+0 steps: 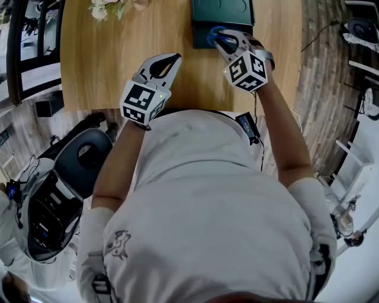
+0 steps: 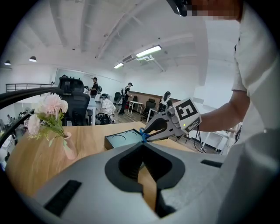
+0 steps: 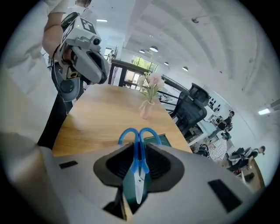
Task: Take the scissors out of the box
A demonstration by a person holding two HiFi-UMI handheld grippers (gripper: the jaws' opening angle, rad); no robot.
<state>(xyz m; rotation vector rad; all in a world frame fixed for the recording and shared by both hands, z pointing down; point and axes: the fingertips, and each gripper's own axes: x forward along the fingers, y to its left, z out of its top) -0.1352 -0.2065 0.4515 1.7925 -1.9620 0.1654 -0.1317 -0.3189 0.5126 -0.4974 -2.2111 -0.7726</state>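
Right claw (image 3: 138, 148) around blue scissors (image 3: 138, 166) over box (image 1: 237, 15)

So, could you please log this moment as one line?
right tool: shut on scissors, over box | left tool: shut, empty

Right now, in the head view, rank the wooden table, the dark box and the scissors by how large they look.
1. wooden table
2. dark box
3. scissors, gripped in the right claw; only their blue handles show, so this ranks the visible part.
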